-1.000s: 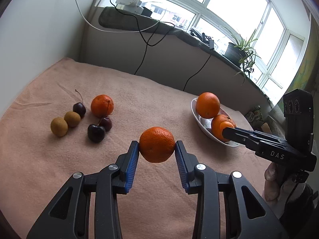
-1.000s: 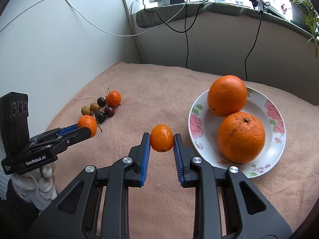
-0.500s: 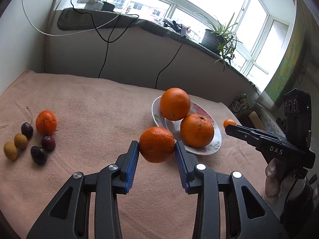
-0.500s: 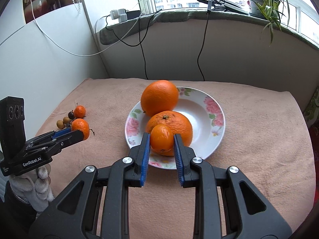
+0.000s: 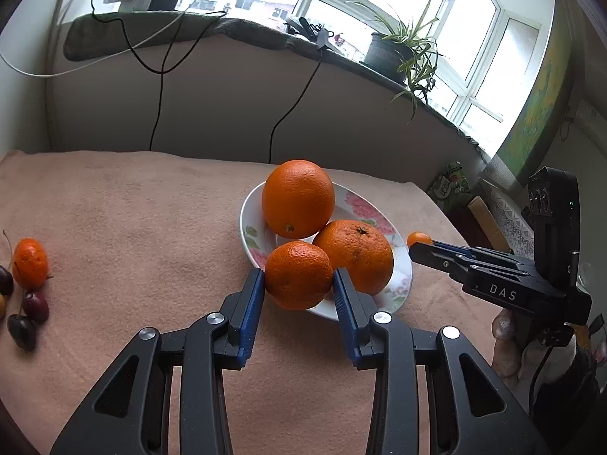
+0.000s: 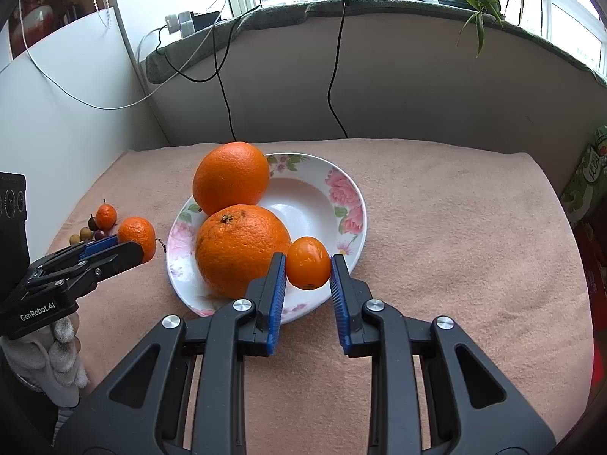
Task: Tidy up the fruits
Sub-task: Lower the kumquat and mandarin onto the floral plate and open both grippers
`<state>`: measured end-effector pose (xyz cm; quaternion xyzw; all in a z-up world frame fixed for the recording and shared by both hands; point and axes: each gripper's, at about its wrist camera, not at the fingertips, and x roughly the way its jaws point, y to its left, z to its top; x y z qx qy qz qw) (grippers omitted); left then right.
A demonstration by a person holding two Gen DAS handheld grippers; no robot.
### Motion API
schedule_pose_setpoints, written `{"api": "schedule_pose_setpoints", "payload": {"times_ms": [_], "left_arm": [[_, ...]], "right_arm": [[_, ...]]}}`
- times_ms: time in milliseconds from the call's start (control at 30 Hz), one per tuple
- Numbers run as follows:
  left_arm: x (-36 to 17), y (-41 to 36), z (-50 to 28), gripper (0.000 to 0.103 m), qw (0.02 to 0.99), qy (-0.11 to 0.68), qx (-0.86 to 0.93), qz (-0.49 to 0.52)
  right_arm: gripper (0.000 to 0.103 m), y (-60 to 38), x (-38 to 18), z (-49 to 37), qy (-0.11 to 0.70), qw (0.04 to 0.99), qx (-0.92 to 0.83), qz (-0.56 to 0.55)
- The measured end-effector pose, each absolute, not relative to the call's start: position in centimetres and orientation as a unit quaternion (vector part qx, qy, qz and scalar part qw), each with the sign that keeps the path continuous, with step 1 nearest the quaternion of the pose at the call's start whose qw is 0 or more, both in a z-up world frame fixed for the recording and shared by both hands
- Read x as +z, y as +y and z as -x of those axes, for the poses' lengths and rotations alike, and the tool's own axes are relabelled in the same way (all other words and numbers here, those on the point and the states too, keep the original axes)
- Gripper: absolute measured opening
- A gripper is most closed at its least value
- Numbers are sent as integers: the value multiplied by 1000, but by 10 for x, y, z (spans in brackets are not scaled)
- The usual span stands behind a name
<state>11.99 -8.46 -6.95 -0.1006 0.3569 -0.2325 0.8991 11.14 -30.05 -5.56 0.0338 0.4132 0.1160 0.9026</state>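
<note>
My left gripper [image 5: 299, 284] is shut on a tangerine [image 5: 298, 275], held at the near left rim of a flowered white plate [image 5: 402, 265]. The plate holds two large oranges [image 5: 298, 198] [image 5: 354, 254]. My right gripper [image 6: 308, 267] is shut on a small kumquat [image 6: 307, 262], held over the plate's near right rim [image 6: 353, 204]. The right gripper shows in the left wrist view [image 5: 419, 244], and the left gripper with its tangerine in the right wrist view [image 6: 131, 244].
A small tangerine [image 5: 30, 263], dark cherries [image 5: 36, 307] and small yellow-brown fruits [image 6: 85, 233] lie on the pink cloth at the far left. A wall with hanging cables and a windowsill with a plant [image 5: 402, 53] stand behind the table.
Both grippers have moved to the plate with their fruit: the tangerine now hangs at its left rim, the kumquat at its right rim. Both stay shut.
</note>
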Motion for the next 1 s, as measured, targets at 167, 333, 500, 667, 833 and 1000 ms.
{"api": "schedule_pose_setpoints", "payload": {"times_ms": [167, 333, 500, 667, 833, 1000], "left_arm": [[-73, -88, -125, 36, 897, 363, -233, 96], [-74, -92, -128, 36, 896, 366, -234, 92], [-73, -95, -130, 36, 896, 367, -234, 88], [-73, -97, -131, 36, 895, 368, -237, 87], [-72, -99, -130, 36, 895, 367, -241, 83], [-70, -99, -131, 41, 897, 363, -240, 83]], "right_arm": [[24, -301, -60, -117, 419, 900, 115, -29], [24, -300, -63, -122, 423, 898, 116, -25], [24, -300, -63, -124, 424, 898, 117, -25], [24, -299, -65, -125, 425, 897, 118, -22], [24, -299, -63, -126, 422, 899, 118, -23], [25, -297, -61, -125, 415, 902, 115, -16]]}}
